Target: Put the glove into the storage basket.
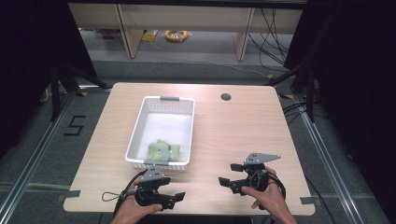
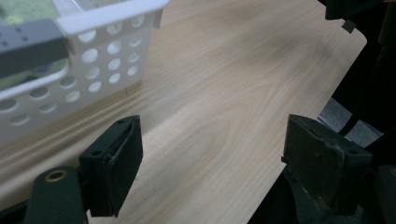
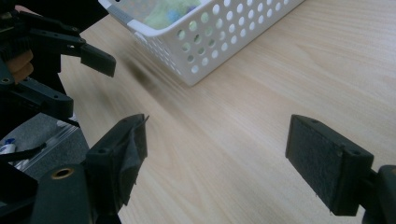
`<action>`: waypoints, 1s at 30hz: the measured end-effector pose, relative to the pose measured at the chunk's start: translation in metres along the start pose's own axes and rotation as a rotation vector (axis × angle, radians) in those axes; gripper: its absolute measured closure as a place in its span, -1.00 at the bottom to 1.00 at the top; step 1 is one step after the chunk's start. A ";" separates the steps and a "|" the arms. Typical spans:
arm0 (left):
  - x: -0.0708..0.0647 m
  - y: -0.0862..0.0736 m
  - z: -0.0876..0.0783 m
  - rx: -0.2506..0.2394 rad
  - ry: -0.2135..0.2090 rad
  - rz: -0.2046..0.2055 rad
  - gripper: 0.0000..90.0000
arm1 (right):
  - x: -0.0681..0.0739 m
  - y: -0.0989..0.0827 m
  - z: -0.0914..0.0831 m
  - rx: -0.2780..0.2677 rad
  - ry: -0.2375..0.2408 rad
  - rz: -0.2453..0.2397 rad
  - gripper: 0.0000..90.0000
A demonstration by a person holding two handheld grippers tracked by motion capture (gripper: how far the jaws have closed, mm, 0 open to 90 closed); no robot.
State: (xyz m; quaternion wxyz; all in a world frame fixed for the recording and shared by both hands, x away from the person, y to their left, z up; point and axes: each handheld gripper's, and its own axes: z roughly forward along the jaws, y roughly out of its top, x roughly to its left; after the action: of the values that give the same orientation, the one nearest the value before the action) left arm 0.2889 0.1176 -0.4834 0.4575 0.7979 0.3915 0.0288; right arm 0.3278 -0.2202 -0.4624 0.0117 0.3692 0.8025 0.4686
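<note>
A white perforated basket (image 1: 138, 122) stands on the left half of the wooden table (image 1: 238, 135). A green soft cloth item (image 1: 163, 150) lies at its near end. My left gripper (image 1: 173, 188) is held low near the table's front edge, just in front of the basket, with its jaws pointing right. In the left gripper view my left gripper (image 2: 215, 140) is open over bare wood, with the basket (image 2: 107, 56) at upper left. My right gripper (image 1: 228, 173) is at the front right with its jaws pointing left. In the right gripper view my right gripper (image 3: 217, 140) is open with nothing between its pads.
A round cable hole (image 1: 226, 97) sits in the far part of the table. Beyond the far edge are shelf legs, cables and an orange coil (image 1: 176, 35) on the floor. The right gripper view also has the left gripper (image 3: 81, 81) and the basket's corner (image 3: 224, 42).
</note>
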 end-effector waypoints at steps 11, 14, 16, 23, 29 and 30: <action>0.001 -0.018 0.001 -0.003 0.004 0.038 -0.63 | 0.001 -0.024 -0.002 0.009 0.013 -0.008 -0.60; -0.001 -0.021 0.000 0.002 0.022 0.055 -0.63 | 0.000 -0.029 -0.001 0.009 0.006 -0.018 -0.61; -0.002 -0.023 0.001 0.001 0.026 0.074 -0.63 | -0.001 -0.033 0.000 0.029 0.002 -0.035 -0.62; -0.002 -0.028 0.003 0.000 0.024 0.075 -0.65 | 0.003 -0.046 0.000 0.066 -0.012 -0.075 -0.63; -0.002 -0.028 0.004 0.006 0.031 0.089 -0.65 | 0.005 -0.051 -0.001 0.063 -0.011 -0.092 -0.63; -0.002 -0.029 0.005 0.012 0.038 0.086 -0.65 | 0.005 -0.051 -0.002 0.071 -0.014 -0.096 -0.63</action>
State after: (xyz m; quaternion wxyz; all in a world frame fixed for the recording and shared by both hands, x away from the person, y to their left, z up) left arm 0.2720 0.1206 -0.5068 0.4437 0.8158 0.3658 0.0613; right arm 0.2939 -0.2330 -0.4985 0.0266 0.3340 0.8352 0.4360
